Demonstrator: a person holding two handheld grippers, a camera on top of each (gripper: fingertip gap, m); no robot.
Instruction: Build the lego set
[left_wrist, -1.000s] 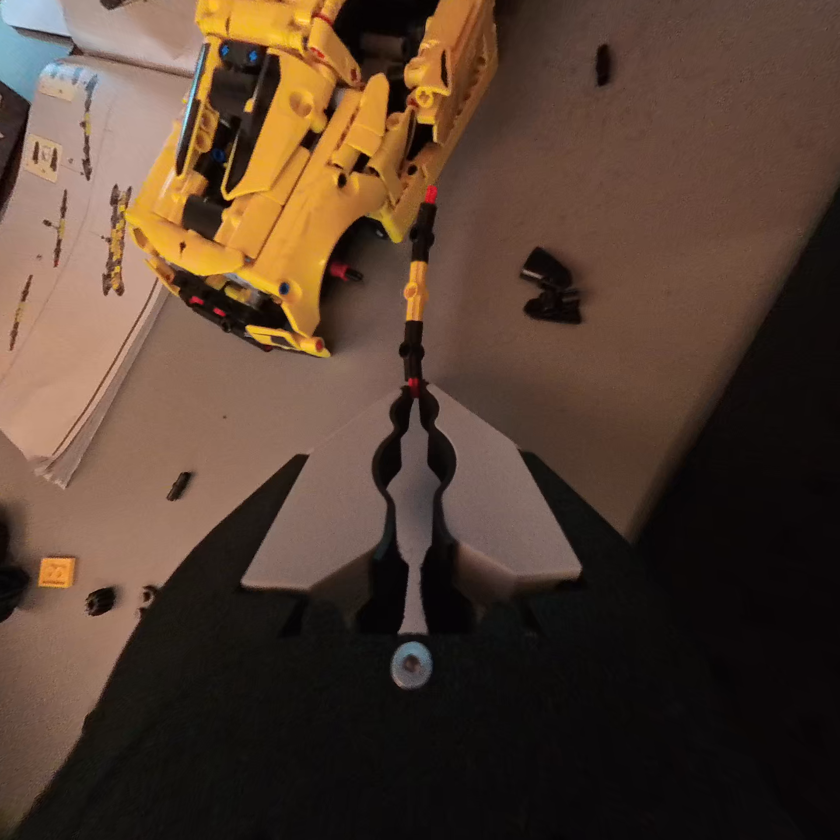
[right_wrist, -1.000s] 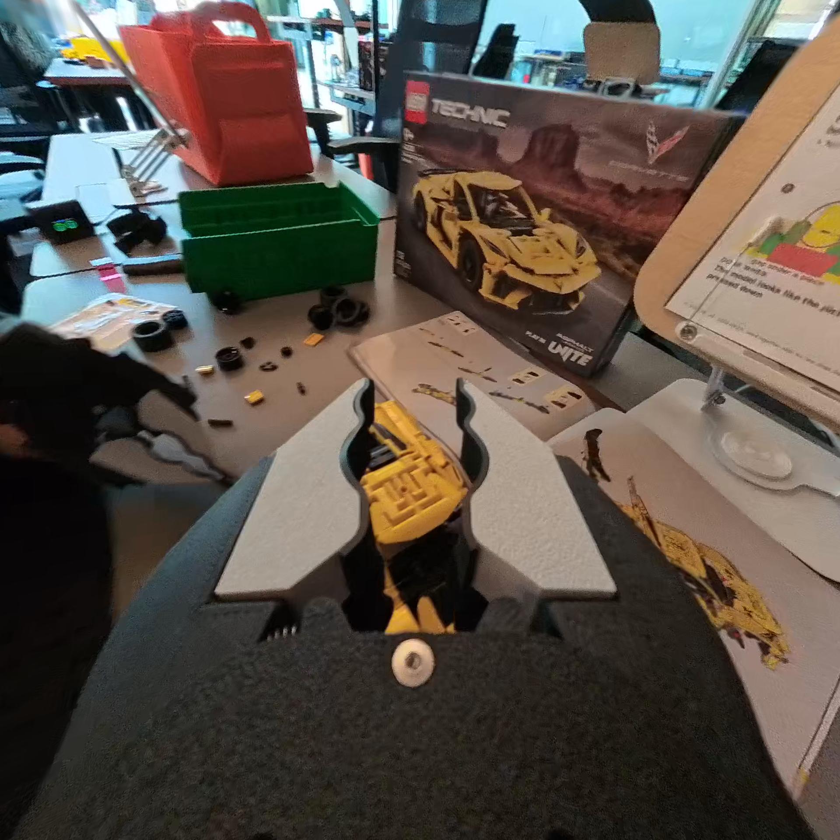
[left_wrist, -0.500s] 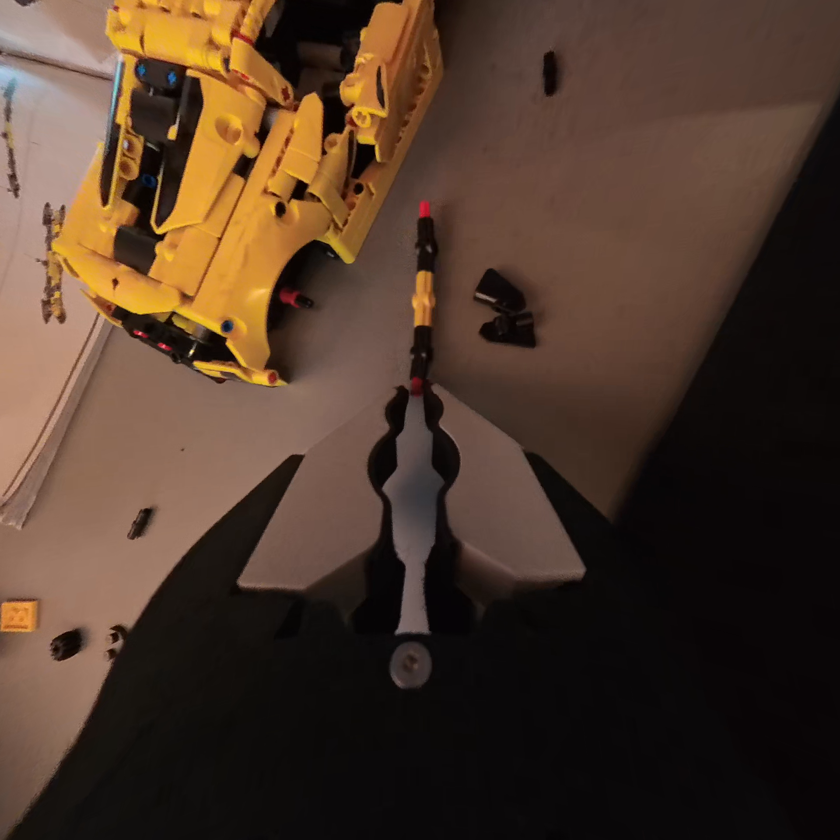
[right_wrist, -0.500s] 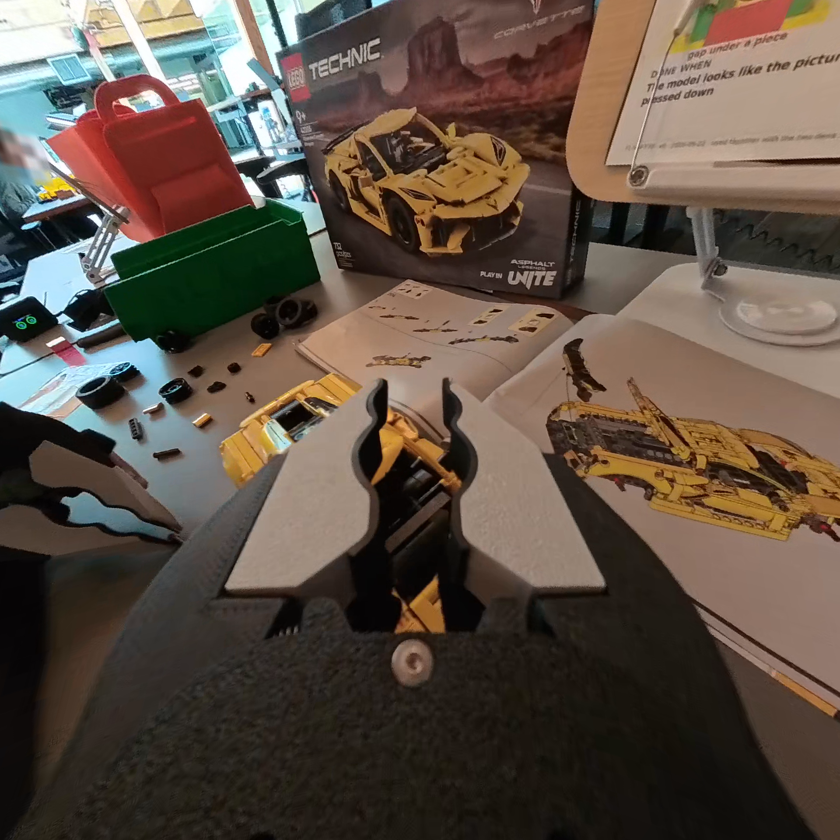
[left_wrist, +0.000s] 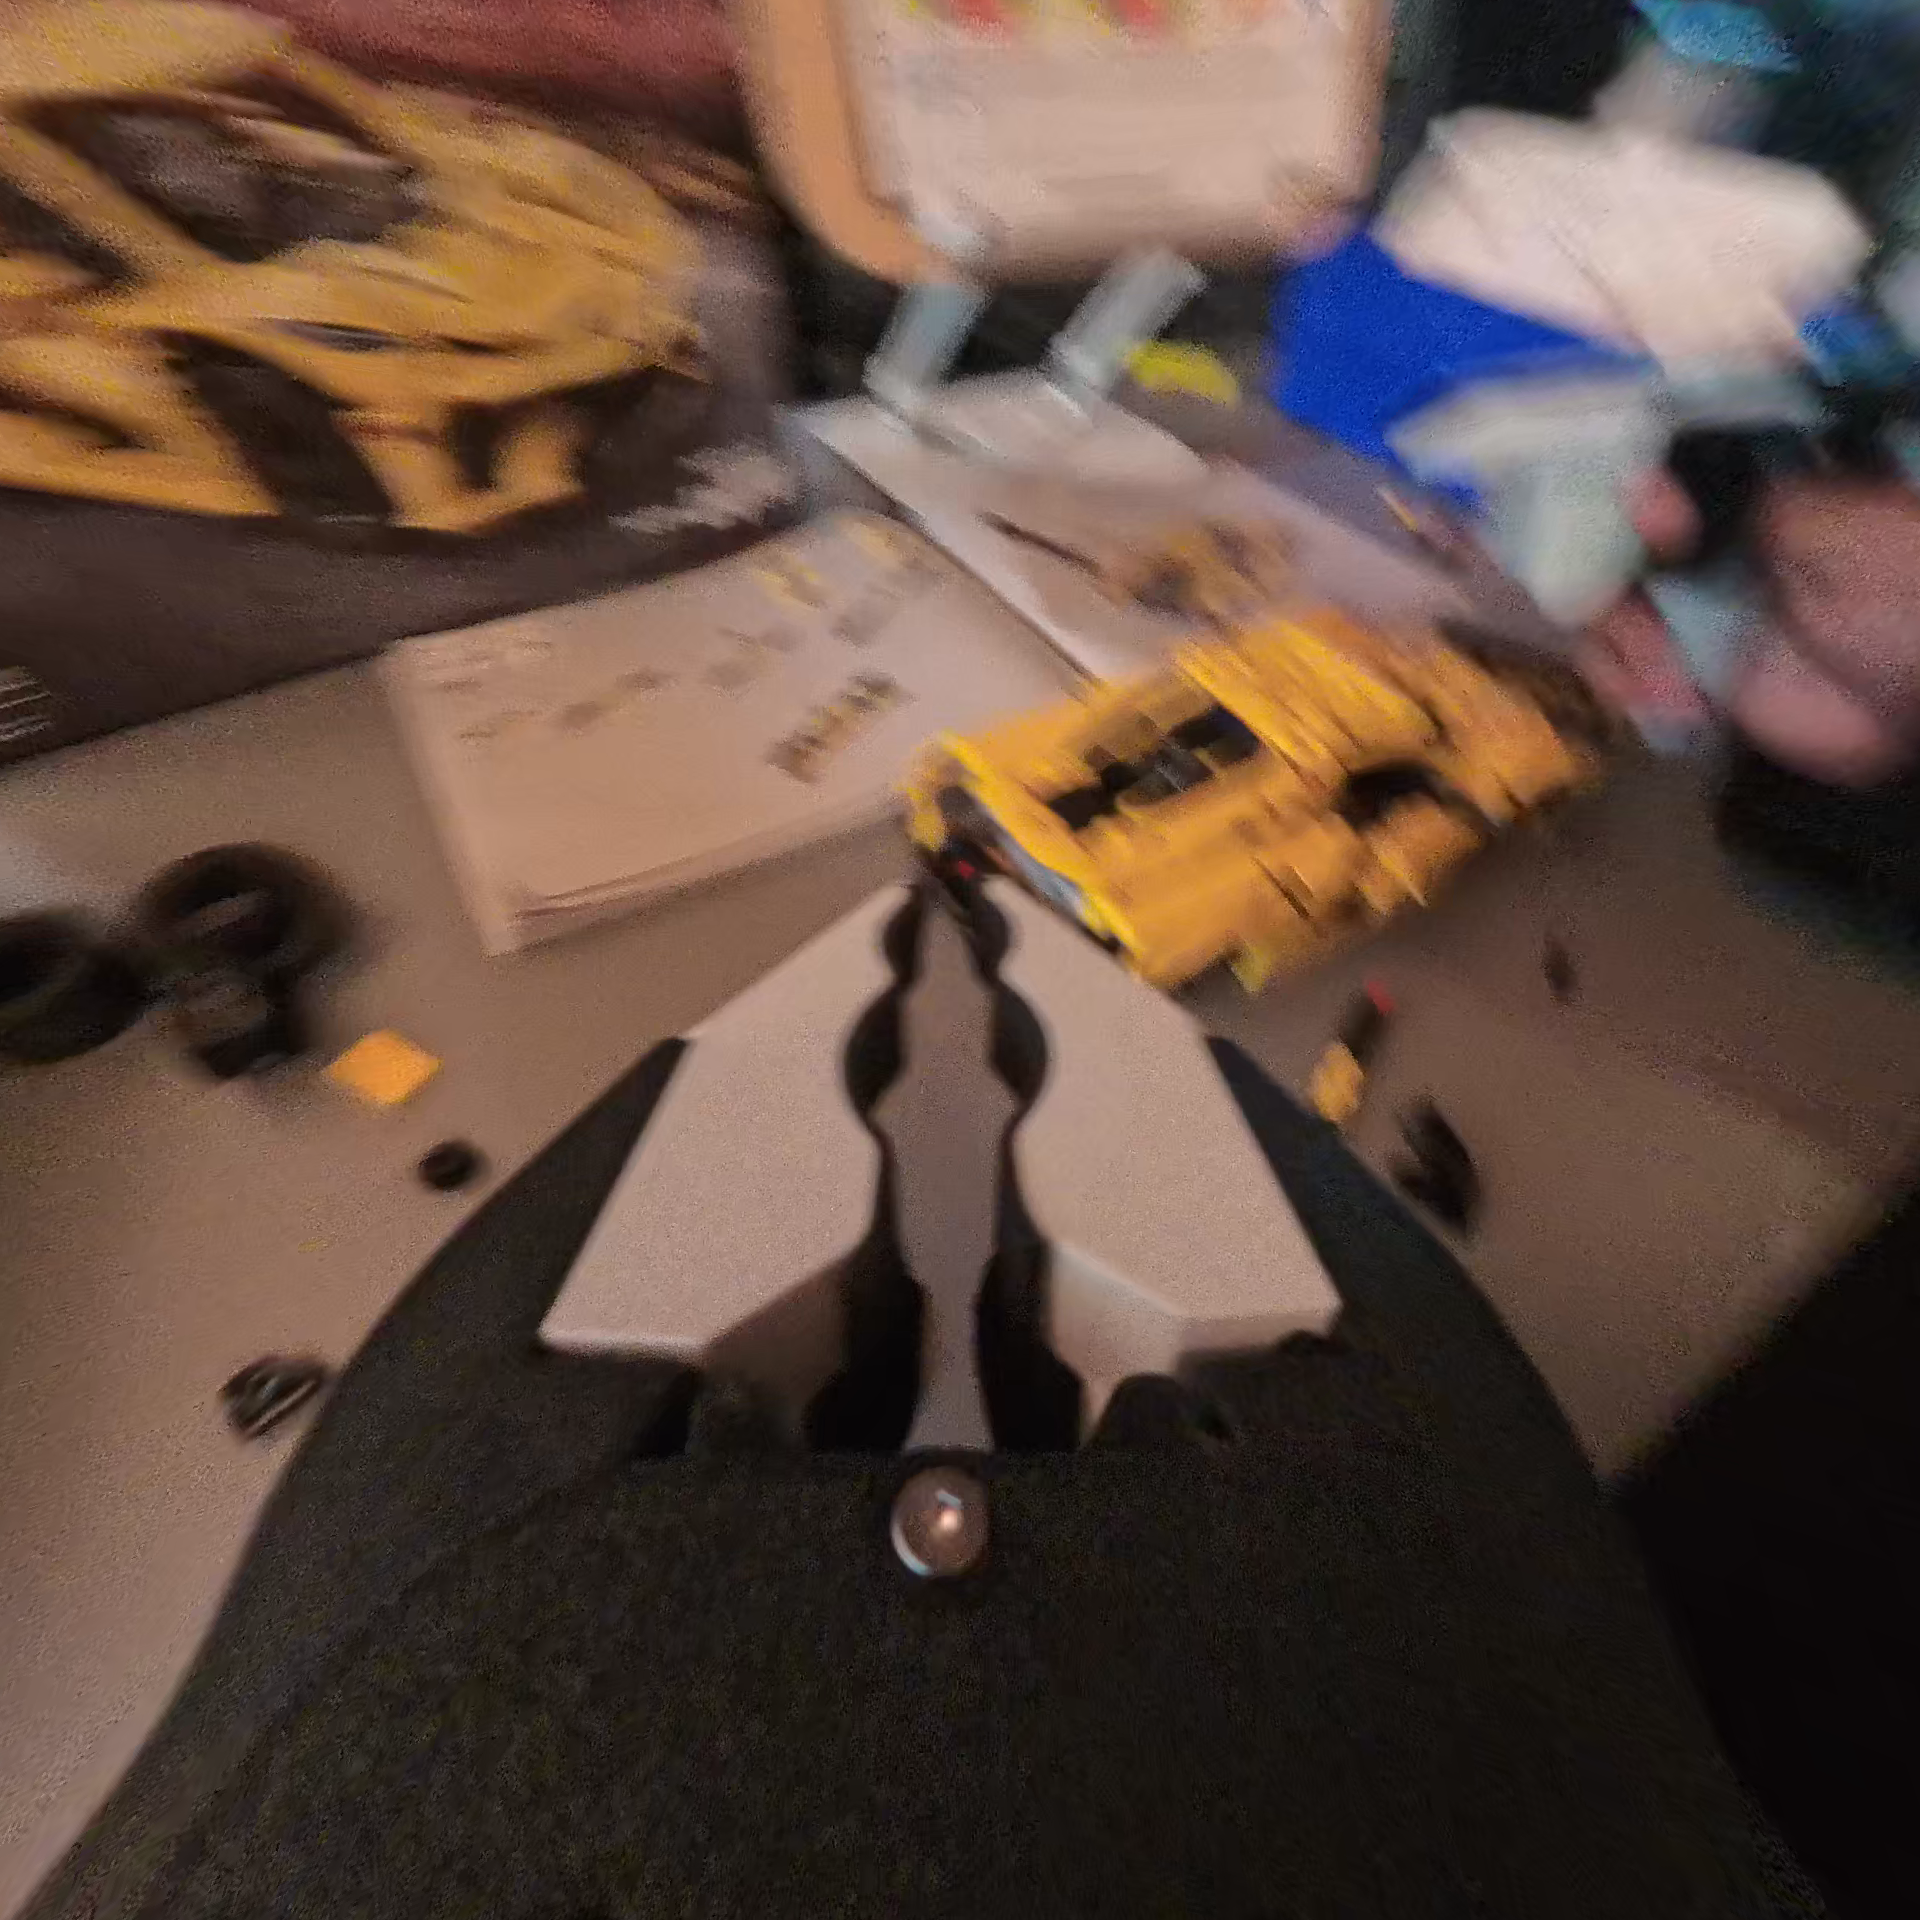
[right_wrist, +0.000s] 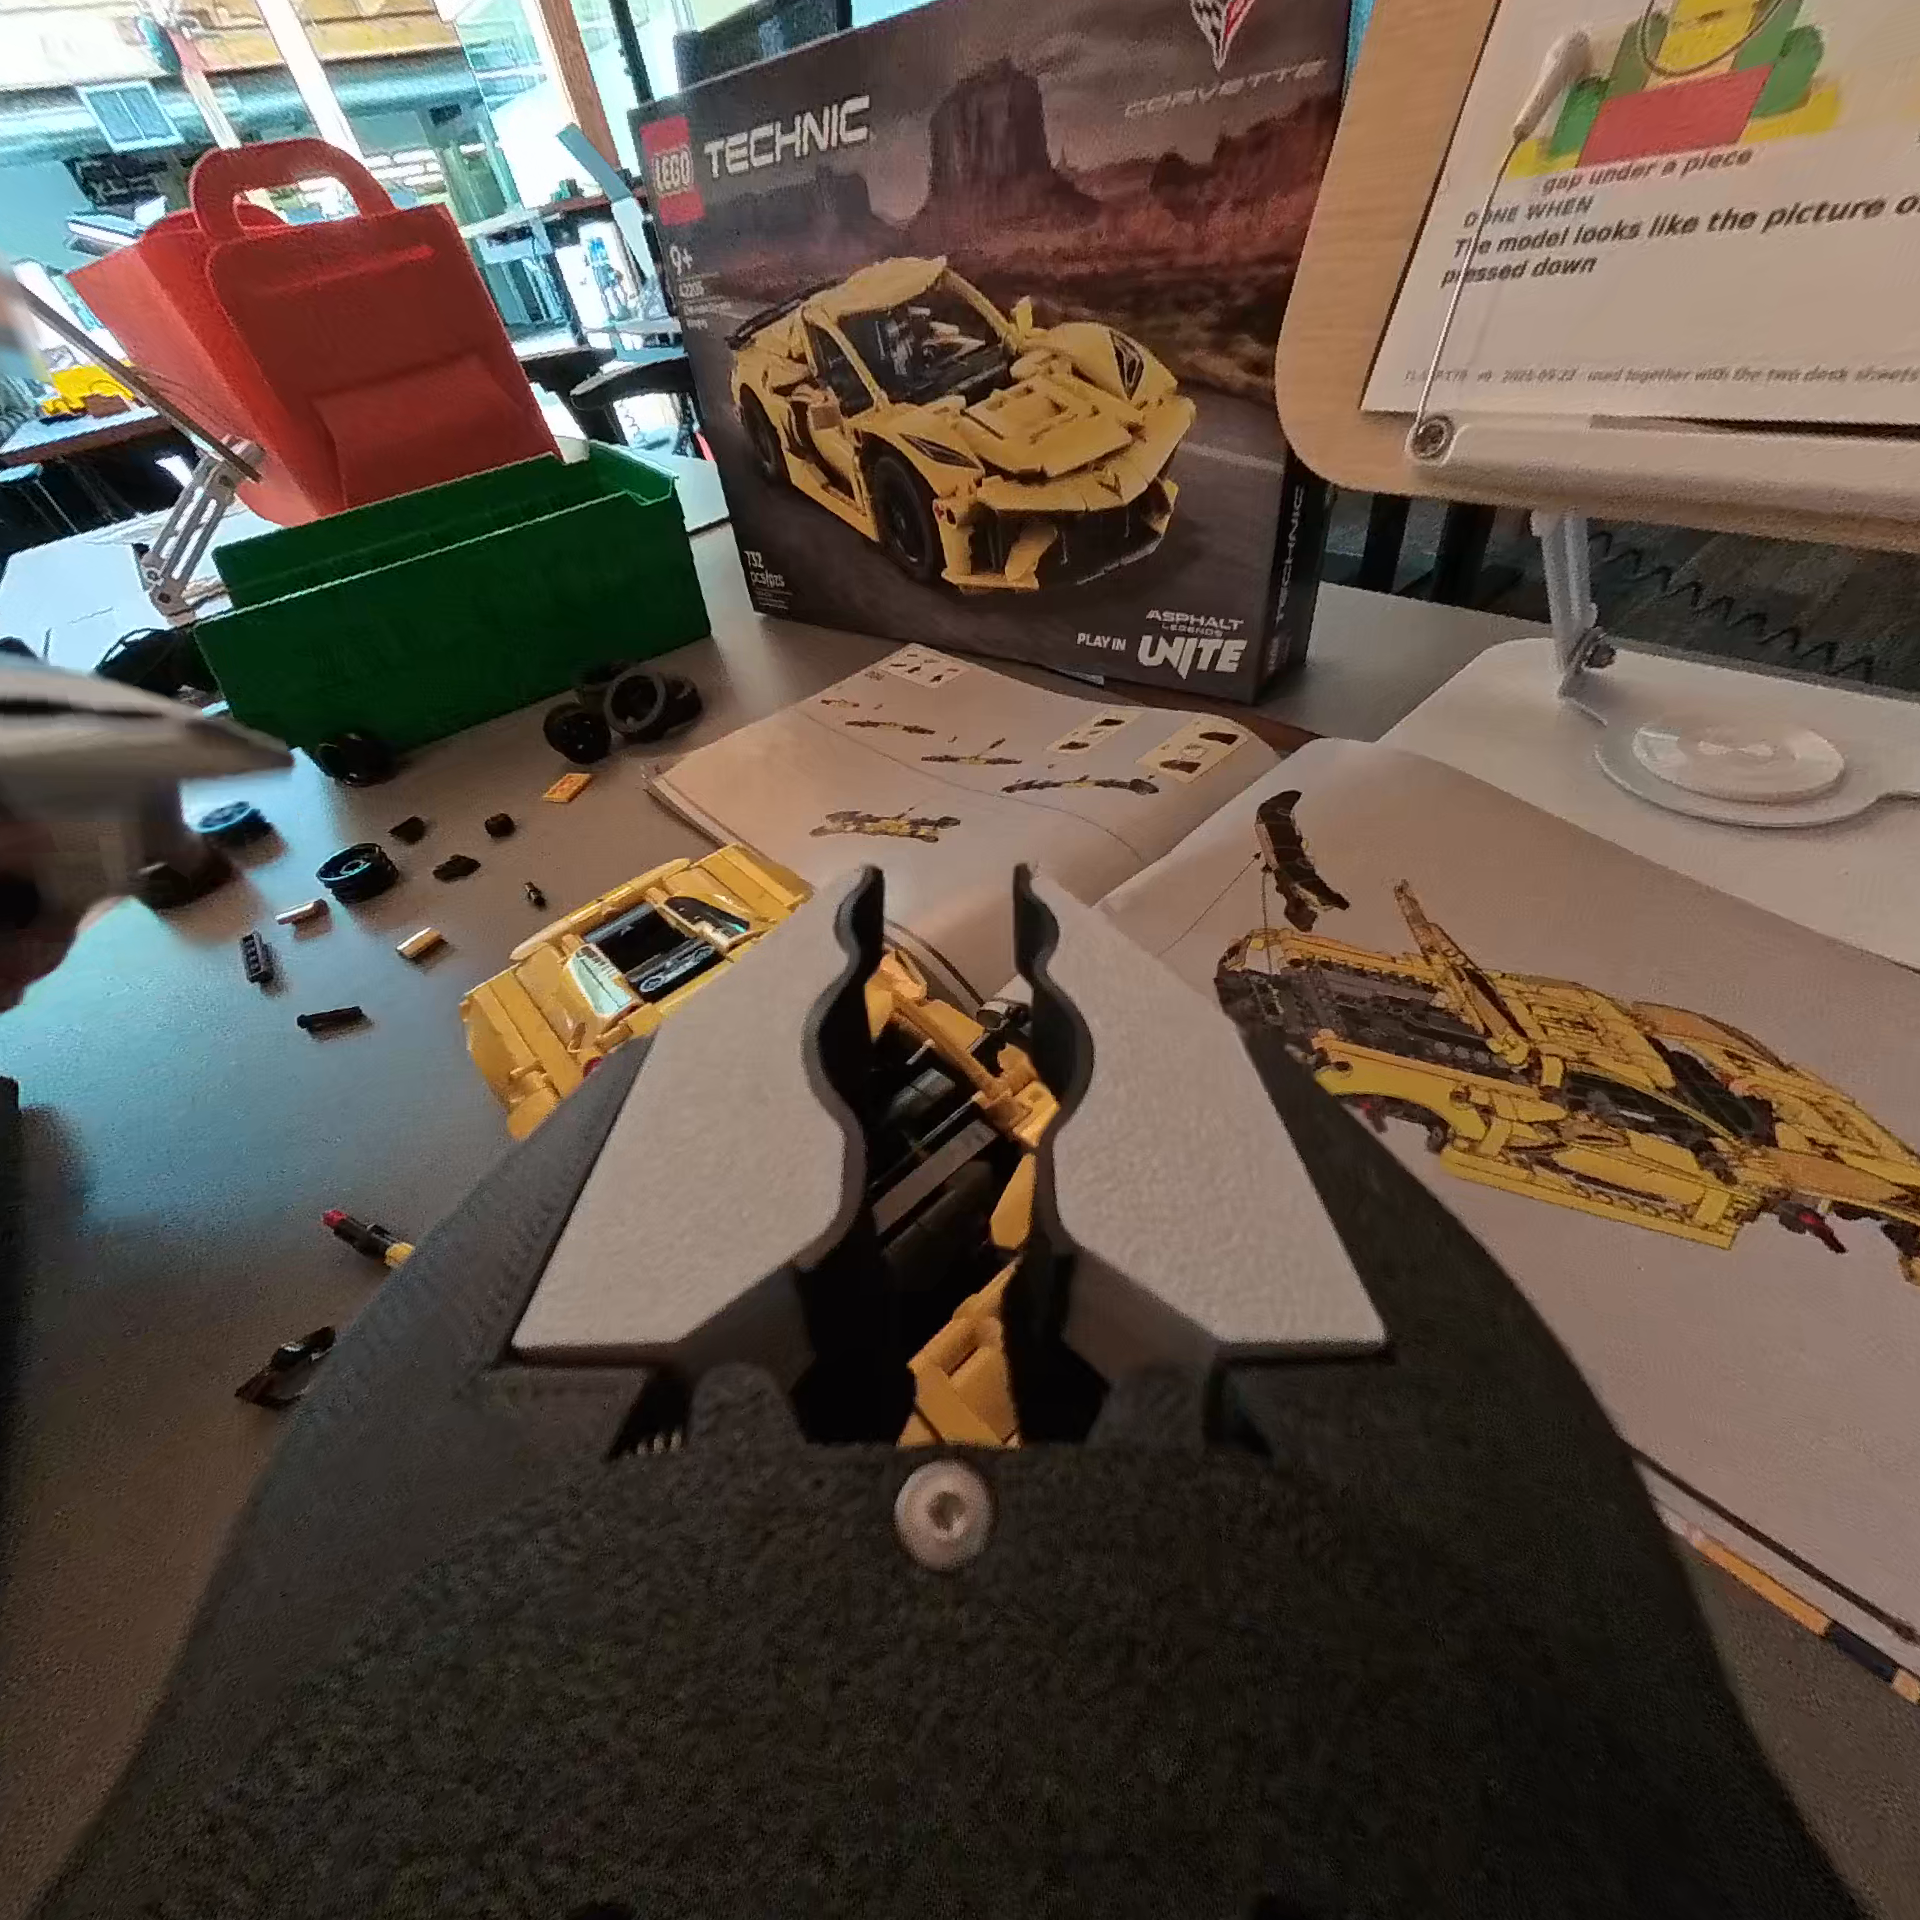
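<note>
The yellow lego car stands on the grey table; it also shows, blurred, in the left wrist view. My right gripper is over the car's rear, its jaws narrowed around car parts that fill the gap. A thin rod of red, black and yellow pieces lies on the table beside the car, and in the left wrist view too. My left gripper is empty, jaws a narrow gap apart, low over the table near the car's end. It shows blurred at the left edge.
The set's box, a green bin and a red bag stand at the back. An open manual and a booklet lie by the car. Tyres and small loose parts are scattered at left. The tips of one gripper are about 25 cm away from the tips of the other.
My left gripper let go of the rod, which now lies on the table, and swung up fast to a flatter view. My right gripper's jaws narrowed a second ago and have held since.
</note>
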